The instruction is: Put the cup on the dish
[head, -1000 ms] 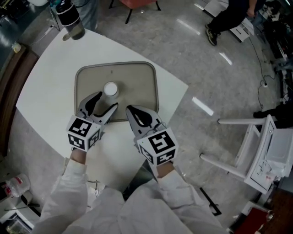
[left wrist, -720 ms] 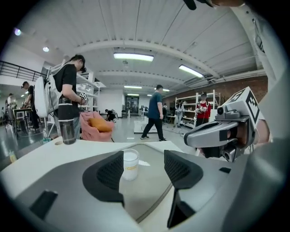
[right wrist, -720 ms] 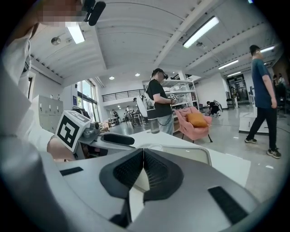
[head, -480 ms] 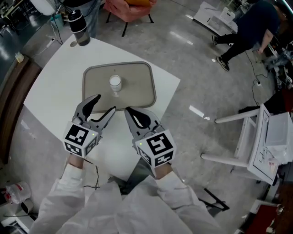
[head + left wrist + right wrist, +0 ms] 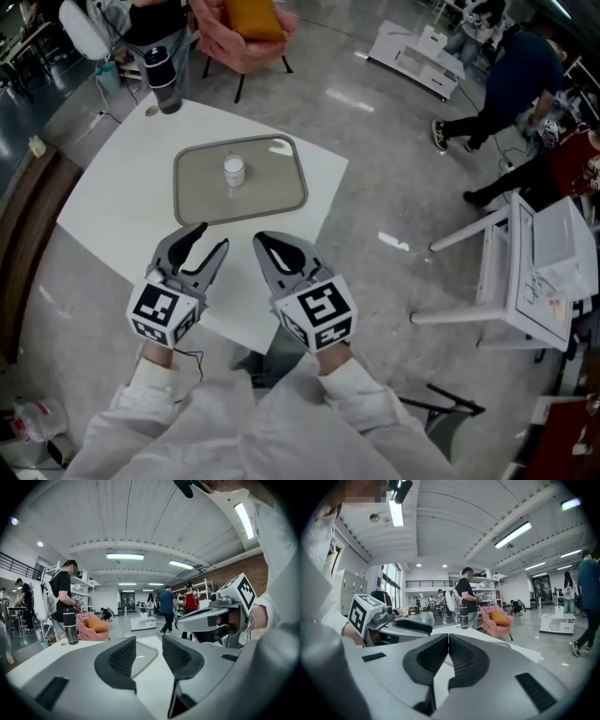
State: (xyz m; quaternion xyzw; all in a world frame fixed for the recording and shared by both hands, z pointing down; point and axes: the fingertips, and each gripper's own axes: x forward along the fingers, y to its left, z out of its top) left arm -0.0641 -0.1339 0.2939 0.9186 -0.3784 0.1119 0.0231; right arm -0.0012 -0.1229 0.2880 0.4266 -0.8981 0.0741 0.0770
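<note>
Withdrawn, left tool (image 5: 211, 238) open, empty, just narrowing, right tool (image 5: 262, 239) closed; white cup (image 5: 233, 172) upright on tan dish (image 5: 274, 184).

I held my sleeved arms (image 5: 150, 403) out ahead with both tools side by side and pointing nearly level, my left gripper (image 5: 213, 234) empty, its jaws apart though they had just been closing, and my right gripper (image 5: 262, 239) with its jaws pressed together on nothing.

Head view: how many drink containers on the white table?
2. A white cup stands on the grey tray; a dark tumbler stands at the table's far edge, beyond the tray. None seems hidden.
</note>
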